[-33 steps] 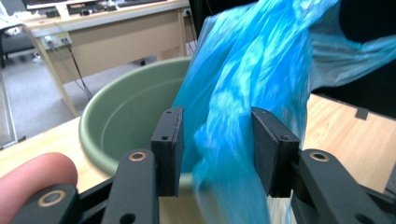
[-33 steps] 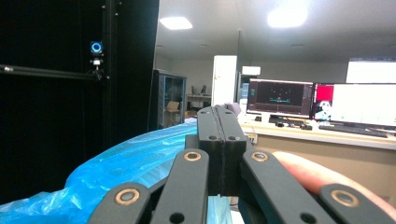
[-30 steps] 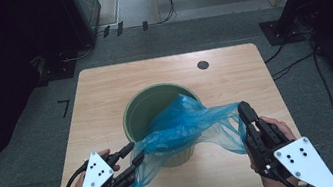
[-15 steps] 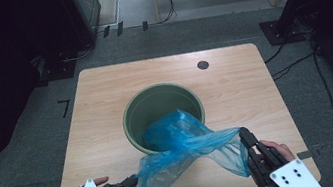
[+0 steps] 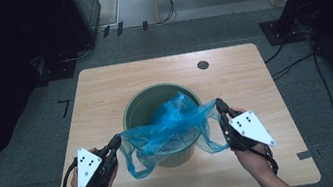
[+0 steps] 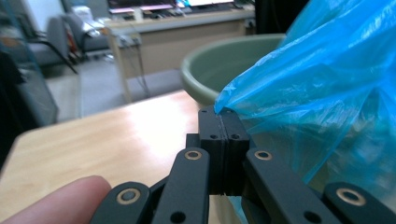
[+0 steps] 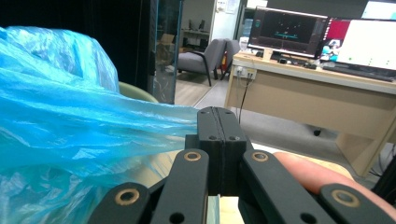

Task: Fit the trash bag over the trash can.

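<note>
In the high view the green bin [image 5: 165, 124] stands at the middle of the wooden table [image 5: 103, 93], its near wall close to the front edge. A blue plastic bag [image 5: 172, 125] is stretched across the bin's near rim, part of it bunched inside the mouth and part hanging down the front wall.

The left gripper [image 5: 117, 142], at lower left of the frame, has its jaws pressed together on the bag's left edge; the left gripper view shows the film pinched at the jaw tips [image 6: 223, 116]. The right gripper [image 5: 221, 106], at lower right, pinches the bag's right edge in the same way [image 7: 217, 114].

Bare tabletop lies left, right and behind the bin, with a small dark round hole [image 5: 203, 65] near the far right corner. Both hands sit close to the front edge.

A mark like a "7" [image 5: 65, 107] shows on the floor left of the table. Writing on the monitors [image 7: 289, 30] in the right gripper view is too small to read.
</note>
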Demonstrator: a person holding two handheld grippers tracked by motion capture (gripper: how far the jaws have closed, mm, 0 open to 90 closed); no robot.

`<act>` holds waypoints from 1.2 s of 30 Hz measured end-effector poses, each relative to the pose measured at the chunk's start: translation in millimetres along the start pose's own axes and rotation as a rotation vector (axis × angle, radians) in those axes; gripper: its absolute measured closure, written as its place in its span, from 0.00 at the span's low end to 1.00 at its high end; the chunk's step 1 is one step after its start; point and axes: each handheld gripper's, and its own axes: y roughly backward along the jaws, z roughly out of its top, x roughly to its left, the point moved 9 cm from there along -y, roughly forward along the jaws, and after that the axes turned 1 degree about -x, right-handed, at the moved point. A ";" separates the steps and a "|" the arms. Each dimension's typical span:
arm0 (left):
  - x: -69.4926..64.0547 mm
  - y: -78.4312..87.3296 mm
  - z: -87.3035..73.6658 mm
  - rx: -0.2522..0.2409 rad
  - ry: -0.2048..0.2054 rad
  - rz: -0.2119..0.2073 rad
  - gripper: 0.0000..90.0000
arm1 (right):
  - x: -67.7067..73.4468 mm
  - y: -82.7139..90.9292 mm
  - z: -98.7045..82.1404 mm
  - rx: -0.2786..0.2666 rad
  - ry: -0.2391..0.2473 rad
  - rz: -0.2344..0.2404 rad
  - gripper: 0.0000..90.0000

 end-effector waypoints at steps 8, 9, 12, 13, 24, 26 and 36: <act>25.9 -44.5 -3.4 0.028 0.083 0.050 0.99 | 3.5 -48.0 -12.8 0.102 -0.032 0.059 1.00; 27.4 -51.1 -6.7 0.041 0.097 0.045 0.99 | 3.6 -54.2 -17.1 0.119 -0.042 0.058 1.00; 31.5 -68.1 -17.8 0.079 0.156 0.030 0.99 | 4.3 -70.3 -32.0 0.173 -0.099 0.064 1.00; 32.3 -72.8 -21.3 0.088 0.178 0.024 0.99 | 4.4 -74.7 -36.7 0.187 -0.120 0.065 1.00; 30.1 -82.5 -38.4 0.137 0.283 -0.007 0.79 | 11.7 -79.8 -59.5 0.235 -0.257 0.140 0.85; 37.9 -75.8 -35.2 0.121 0.308 0.019 0.64 | 5.2 -74.4 -56.0 0.217 -0.307 0.163 0.81; 47.3 -30.5 -0.4 -0.013 0.309 0.002 0.49 | -6.5 -42.8 -20.6 0.107 -0.251 0.199 0.82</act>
